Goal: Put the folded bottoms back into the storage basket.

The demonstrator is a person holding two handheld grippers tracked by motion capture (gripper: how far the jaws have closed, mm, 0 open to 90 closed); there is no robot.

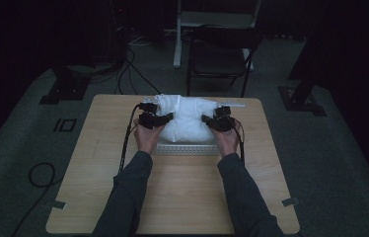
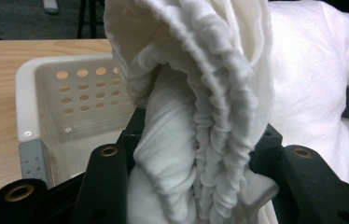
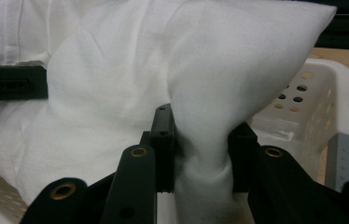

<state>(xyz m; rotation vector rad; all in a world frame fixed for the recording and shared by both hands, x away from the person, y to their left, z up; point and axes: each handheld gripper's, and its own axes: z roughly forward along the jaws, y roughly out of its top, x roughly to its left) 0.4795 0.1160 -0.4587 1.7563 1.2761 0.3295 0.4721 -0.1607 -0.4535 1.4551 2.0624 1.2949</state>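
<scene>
Nearest the camera: two dark-sleeved forearms entering from the bottom of the high view, one gripper in each hand.
White cloth: bulky, crumpled bundle, heaped in and above a white perforated basket at the far middle of the wooden table.
Left gripper: at the bundle's left end, jaws narrow, clamped on a gathered, ruffled fold of cloth.
Right gripper: at the bundle's right end, jaws narrow, pinching a smooth corner of cloth.
Key relation: long axis of the bundle running left to right, spanning from one gripper to the other; basket directly beneath; both hands equally near.
Likely step: lifting out or lowering in; cannot tell which.
Surroundings: dark folding chair beyond the table, cables on the grey floor.
</scene>
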